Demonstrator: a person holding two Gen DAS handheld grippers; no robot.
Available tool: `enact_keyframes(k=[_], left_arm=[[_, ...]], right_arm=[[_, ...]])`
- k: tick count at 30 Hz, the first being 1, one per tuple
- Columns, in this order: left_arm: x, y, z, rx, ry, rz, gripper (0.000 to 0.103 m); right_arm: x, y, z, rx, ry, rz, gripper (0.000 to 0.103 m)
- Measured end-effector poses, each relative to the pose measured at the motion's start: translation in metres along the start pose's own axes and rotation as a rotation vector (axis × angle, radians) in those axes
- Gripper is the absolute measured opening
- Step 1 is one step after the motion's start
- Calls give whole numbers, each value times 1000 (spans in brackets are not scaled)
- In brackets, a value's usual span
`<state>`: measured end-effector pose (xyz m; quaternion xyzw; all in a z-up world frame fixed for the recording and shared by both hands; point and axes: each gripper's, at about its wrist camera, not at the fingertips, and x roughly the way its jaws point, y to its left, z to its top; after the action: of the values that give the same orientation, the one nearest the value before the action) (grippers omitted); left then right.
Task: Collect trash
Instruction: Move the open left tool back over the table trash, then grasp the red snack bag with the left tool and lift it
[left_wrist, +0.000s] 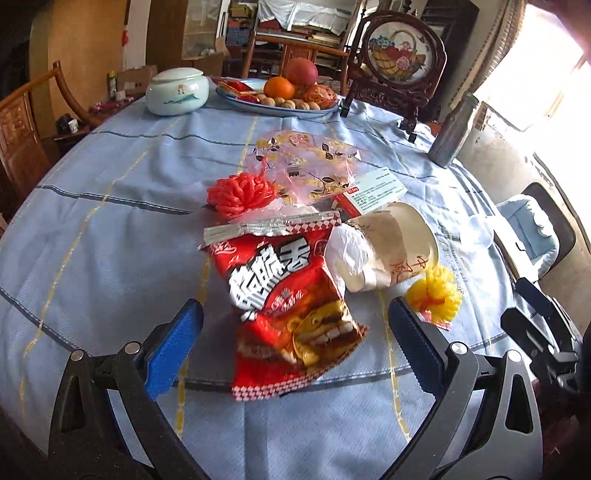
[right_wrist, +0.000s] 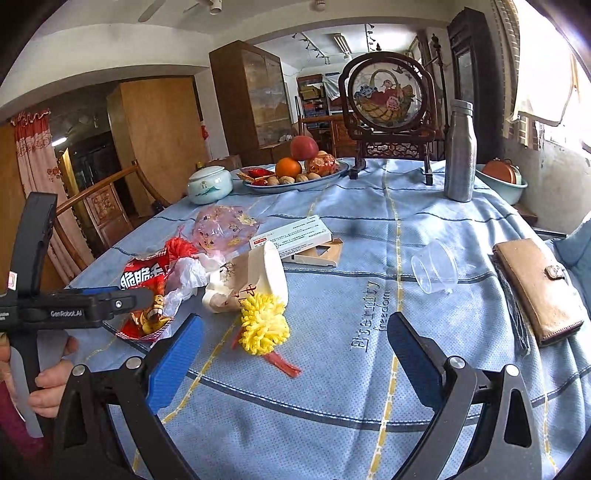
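Hovering left gripper (left_wrist: 295, 325): fingers wide apart, empty, over snack bag (left_wrist: 288, 295) at centre frame.
Right gripper (right_wrist: 295, 347): fingers wide apart, empty.
Risk: slick foil may slide from grasp.

Two pompoms (left_wrist: 236, 194) (right_wrist: 264, 325), two cups (right_wrist: 258, 273) (right_wrist: 436, 266), one snack bag (left_wrist: 291, 310).

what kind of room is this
Most likely a home dining room: a cloth-covered table holds a fruit plate and an embroidered screen on a carved stand, with wooden chairs and cabinets around.
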<state>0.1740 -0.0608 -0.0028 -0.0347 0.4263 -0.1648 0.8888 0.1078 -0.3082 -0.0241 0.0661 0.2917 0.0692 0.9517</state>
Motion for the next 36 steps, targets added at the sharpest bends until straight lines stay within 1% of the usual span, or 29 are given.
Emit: enact_keyframes(k=[3,6,8,10,12,15,16,19,21,24,25,28,32,34,35,36], left_arm=[[14,2,9,-17,21,0,96],[24,7,12,-35,44,12,96],[25,18,11,-67,50,16,96],[19,32,9,-99,40,11,96],[10,48,8,-121,25,20,96],[-4,71,6,-147,-2,75,96],[-11,81,5,-168,-16,80,96],[-25,96,3,-206,-37,70,96],[-27,95,0,-210,-32,55,96],[-18,81,-3,-195,4,-12,96],[-14,74,-4,-182,15,-21,96],[1,56,-5,-147,47,-30,96],[18,42,-8,-131,103,-38,96],[14,41,-7,-123,77,-40,94],[10,40,-7,-110,57,-26,89],[8,40,-7,-98,45,-14,78]], right_arm=[[0,2,-1,-12,-6,16,97],[1,7,-3,-22,17,6,98],[5,11,-4,-43,31,3,98],[6,16,-5,-73,33,-14,97],[6,20,-5,-98,34,-8,97],[6,21,-6,-105,33,-3,97],[6,20,-6,-101,33,0,97],[6,18,-6,-88,35,9,97],[6,18,-6,-87,40,9,97],[6,19,-6,-90,41,7,97],[6,19,-6,-89,40,7,97],[6,19,-6,-86,42,11,97],[6,18,-6,-79,42,20,97],[5,17,-6,-74,39,23,97],[5,17,-6,-73,38,25,97],[5,16,-6,-72,38,26,97]])
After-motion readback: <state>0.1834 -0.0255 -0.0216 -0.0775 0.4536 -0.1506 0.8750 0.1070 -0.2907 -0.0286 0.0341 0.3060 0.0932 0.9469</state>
